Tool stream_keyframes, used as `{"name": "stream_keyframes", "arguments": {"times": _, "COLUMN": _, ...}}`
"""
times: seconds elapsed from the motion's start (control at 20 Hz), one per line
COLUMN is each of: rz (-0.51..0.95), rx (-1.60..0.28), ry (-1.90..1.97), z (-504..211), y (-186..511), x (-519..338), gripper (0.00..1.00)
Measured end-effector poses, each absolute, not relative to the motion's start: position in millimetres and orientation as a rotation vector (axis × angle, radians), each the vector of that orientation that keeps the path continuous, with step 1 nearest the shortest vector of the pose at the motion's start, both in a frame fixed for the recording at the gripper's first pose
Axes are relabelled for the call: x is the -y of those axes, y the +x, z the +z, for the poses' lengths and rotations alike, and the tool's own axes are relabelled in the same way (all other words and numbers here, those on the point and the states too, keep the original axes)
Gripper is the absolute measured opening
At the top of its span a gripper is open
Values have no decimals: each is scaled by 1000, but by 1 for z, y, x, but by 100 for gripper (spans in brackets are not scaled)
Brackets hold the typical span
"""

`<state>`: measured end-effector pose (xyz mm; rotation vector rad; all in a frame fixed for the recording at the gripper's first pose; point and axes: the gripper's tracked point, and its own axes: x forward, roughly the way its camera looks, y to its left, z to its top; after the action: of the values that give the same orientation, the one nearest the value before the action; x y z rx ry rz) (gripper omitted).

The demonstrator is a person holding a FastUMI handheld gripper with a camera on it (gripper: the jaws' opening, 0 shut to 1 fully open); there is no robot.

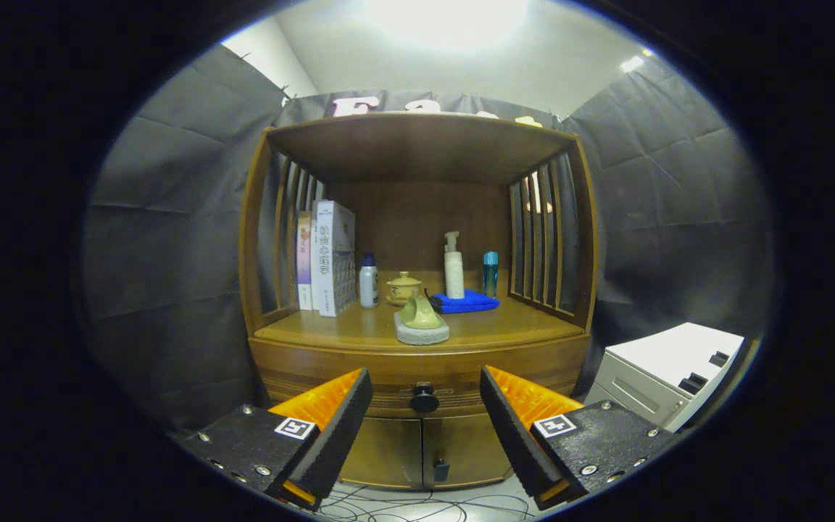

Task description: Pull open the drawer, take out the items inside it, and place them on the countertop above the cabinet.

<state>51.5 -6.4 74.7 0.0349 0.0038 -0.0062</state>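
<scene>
While the gripper (425,413) is hovering in front of the brown wooden cabinet (417,377), its two black-padded, orange-backed fingers (341,424) are standing released and wide apart, grasping nothing. Between them and just beyond the tips, the round black drawer knob (424,398) is sitting on the closed wooden drawer front (417,370), untouched. Below the drawer, two cabinet doors (421,449) are staying closed, and loose cables (403,504) are lying on the floor. Above the drawer, on the desk (533,326), a pale yellow-green handled brush on a grey block (421,322) is resting nearest the edge. Further back, a folded blue cloth (464,302), a small yellow lidded cup (403,288), a white pump bottle (453,266), a teal bottle (490,273) and a white bottle with a blue cap (368,280) are standing, with upright books (327,257) leaning at the slatted side. Off beside the cabinet, a white box-like unit (667,370) is sitting.
</scene>
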Motion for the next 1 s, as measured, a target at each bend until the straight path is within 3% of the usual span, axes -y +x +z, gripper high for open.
{"name": "stream_keyframes", "arguments": {"times": 1.0, "rz": -9, "rx": 60, "ry": 38, "z": 121, "y": 3, "x": 0, "gripper": 95}}
